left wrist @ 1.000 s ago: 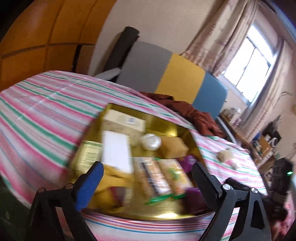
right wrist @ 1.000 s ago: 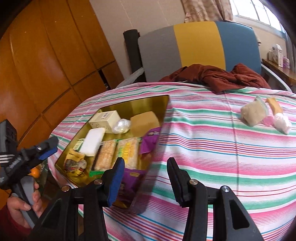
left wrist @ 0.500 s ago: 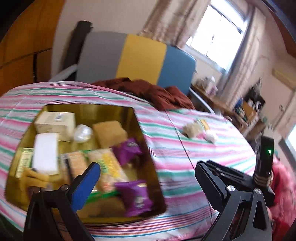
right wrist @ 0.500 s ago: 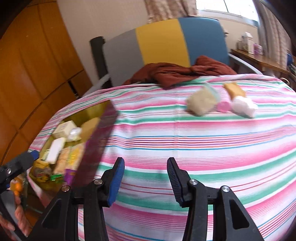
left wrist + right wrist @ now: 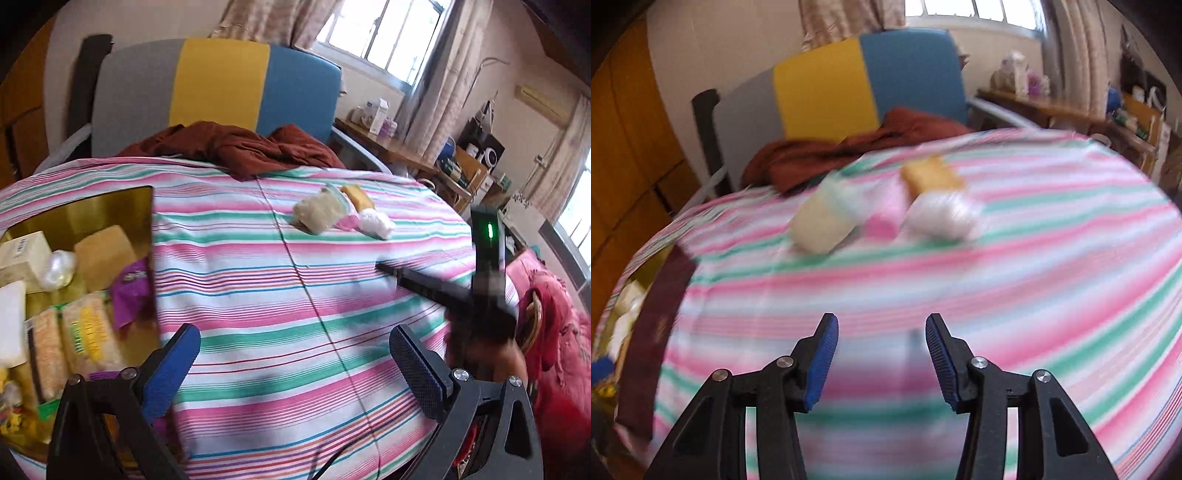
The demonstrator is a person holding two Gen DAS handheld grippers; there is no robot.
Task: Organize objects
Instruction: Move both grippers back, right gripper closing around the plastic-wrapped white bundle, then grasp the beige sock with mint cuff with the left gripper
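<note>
Four loose items wait beyond the right gripper (image 5: 881, 354), jaws parted, holding nothing.
It should square up on the white wrapped bundle (image 5: 942, 216) and widen first.

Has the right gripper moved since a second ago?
Yes. The right gripper, jaws just opening and empty, swung from the gold tin toward the loose packets.

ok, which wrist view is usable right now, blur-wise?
Left wrist view: mostly sharp, loose packets legible, only the right gripper smeared. Right wrist view: heavy motion blur on tablecloth and packets; its own fingers stay crisp.
</note>
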